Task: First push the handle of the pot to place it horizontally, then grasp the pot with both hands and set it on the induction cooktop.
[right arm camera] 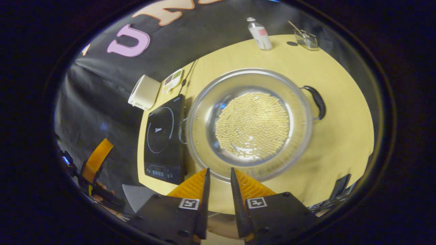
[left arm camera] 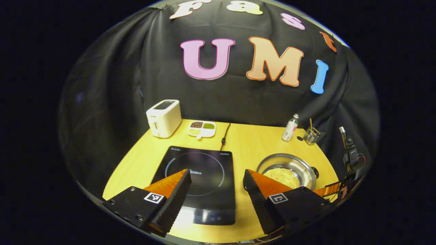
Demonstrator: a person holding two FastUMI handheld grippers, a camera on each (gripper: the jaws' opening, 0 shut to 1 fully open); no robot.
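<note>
Left gripper (left arm camera: pixel 217 180): jaws wide apart, holding nothing, hanging above the near edge of the cooktop (left arm camera: pixel 201 177). Right gripper (right arm camera: pixel 218 177): jaws nearly closed with a narrow gap, nothing between them, tips just at the near rim of the pot (right arm camera: pixel 250 124).

The pot sits on the table (right arm camera: pixel 337 136) just beside the cooktop's right side — not on it. Its black handle (right arm camera: pixel 316 100) points to the far right. Pale beans (right arm camera: pixel 253 126) cover the pot's bottom.

left gripper (left arm camera: pixel 217 177) hangs wide open above the black induction cooktop (left arm camera: pixel 201 177); steel pot (left arm camera: pixel 286 170) of yellow grains sits to its right on the wooden table (left arm camera: pixel 252 143).
</note>
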